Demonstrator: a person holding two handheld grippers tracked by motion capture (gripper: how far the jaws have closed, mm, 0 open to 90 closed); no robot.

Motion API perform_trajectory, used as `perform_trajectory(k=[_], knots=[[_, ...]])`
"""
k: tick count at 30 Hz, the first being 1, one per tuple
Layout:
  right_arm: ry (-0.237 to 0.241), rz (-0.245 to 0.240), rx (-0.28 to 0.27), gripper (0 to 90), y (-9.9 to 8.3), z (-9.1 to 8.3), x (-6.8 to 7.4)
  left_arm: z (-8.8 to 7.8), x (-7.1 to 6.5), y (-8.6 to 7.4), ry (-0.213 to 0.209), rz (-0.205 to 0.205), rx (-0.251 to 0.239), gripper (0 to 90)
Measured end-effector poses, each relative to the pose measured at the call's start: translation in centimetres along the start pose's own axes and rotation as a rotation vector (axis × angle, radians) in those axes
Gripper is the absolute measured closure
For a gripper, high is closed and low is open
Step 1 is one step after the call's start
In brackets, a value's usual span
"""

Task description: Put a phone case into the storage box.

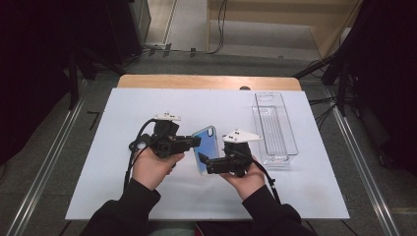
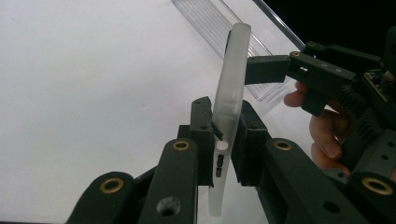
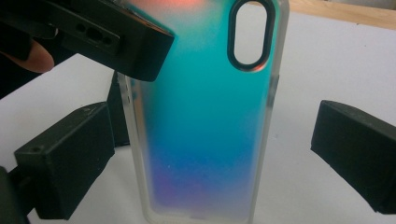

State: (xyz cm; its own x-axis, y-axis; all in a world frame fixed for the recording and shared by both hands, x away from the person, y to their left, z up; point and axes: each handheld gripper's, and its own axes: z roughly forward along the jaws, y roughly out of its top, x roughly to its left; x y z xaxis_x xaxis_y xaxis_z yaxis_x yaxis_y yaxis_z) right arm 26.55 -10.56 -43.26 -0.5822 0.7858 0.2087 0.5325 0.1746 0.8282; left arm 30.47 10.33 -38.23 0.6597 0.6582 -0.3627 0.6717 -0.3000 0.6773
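**Holding a phone case up between 2 grippers**

Gripping the case by its frosted edge, the left gripper has its 2 jaws pressed narrow on either side of the rim, next to the side-button cutouts. In the high view that left gripper keeps the case tilted above the white sheet, near the middle of the table and between the 2 hands. The right gripper reaches in from the other side. Its jaws stand wide, 1 on each side of the case, and in its own view neither pad presses on the case.

The case bottom is cut off at the lower border of the right gripper view, and 1 top corner sits behind a jaw of the left gripper. From the left gripper view just the thin frosted edge can be seen, so the teal-to-purple back is hidden there. A clear tray lies on the sheet to the right, well apart from the case; its far end is hard to make out against the sheet. The person's forearms are cut off at the lower border of the high view.

No brand, label or writing can be read on the case, tray or grippers.
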Motion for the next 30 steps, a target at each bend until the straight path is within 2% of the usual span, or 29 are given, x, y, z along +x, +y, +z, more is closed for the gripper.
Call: perform_trajectory(k=[9, 13, 15, 17, 19, 20, 27, 30], knots=[[-0.009, 0.006, 0.007, 0.0, 0.0, 0.5, 0.3, 0.4, -0.5, -0.2, -0.005, 0.000, 0.008, 80.8], [-0.023, -0.006, 0.015, 0.0, -0.1, 0.9, 0.7, 0.5, -0.8, -0.3, -0.009, -0.001, 0.003, 80.8], [-0.027, -0.004, 0.015, 5.2, -0.2, 1.0, 0.7, 0.5, -0.9, -0.4, -0.012, 0.000, 0.006, 80.8], [-0.034, 0.002, 0.018, 5.3, -0.2, 1.2, 0.7, 0.6, -1.0, -0.5, -0.011, 0.005, 0.009, 80.8], [-0.022, 0.002, 0.019, 13.1, -0.2, 1.2, 0.6, 0.6, -1.1, -0.5, -0.008, 0.010, 0.008, 80.8], [-0.015, -0.003, 0.014, 14.2, -0.3, 1.1, 0.6, 0.6, -1.1, -0.5, -0.009, 0.008, 0.007, 80.8], [-0.013, -0.021, 0.020, 15.1, -0.2, 1.0, 0.6, 0.5, -1.2, -0.5, -0.008, 0.024, 0.011, 80.5], [-0.016, -0.024, 0.018, 15.2, -0.2, 1.0, 0.6, 0.3, -1.3, -0.4, -0.008, 0.027, -0.003, 77.2]])
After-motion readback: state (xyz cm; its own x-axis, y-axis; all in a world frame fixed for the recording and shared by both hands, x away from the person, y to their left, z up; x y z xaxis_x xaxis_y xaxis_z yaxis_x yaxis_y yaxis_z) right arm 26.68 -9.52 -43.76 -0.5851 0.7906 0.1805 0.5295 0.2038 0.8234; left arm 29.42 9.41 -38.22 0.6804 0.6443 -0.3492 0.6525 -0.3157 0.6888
